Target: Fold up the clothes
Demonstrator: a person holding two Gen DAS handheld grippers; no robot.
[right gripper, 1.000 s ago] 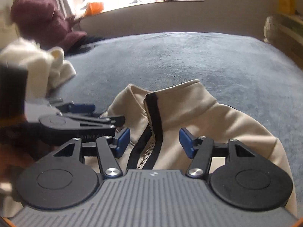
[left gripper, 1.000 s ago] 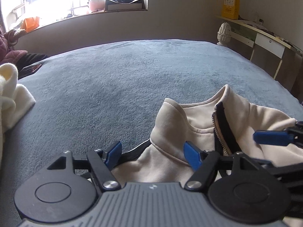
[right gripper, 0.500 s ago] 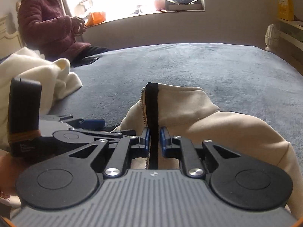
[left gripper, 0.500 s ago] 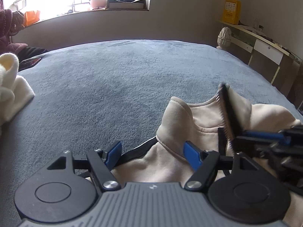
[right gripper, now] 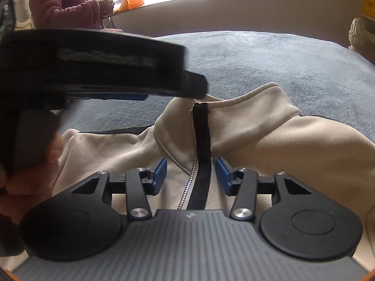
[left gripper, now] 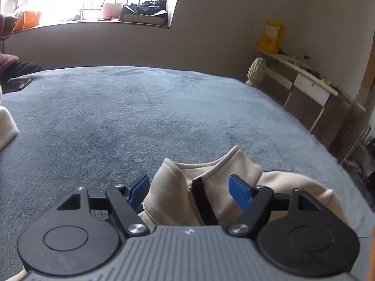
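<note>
Right wrist, blurred left gripper hiding jacket collar

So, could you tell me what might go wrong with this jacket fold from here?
The right gripper is opening around the zipper placket, so the raised collar may slump unevenly. The left gripper, open beside the collar, could crowd the right one or snag the zipper teeth.

The left gripper stands wide open around the raised collar of a beige zip jacket, its pads clear of the cloth. The jacket lies near on a grey-blue bed; a windowsill runs far behind.
</note>
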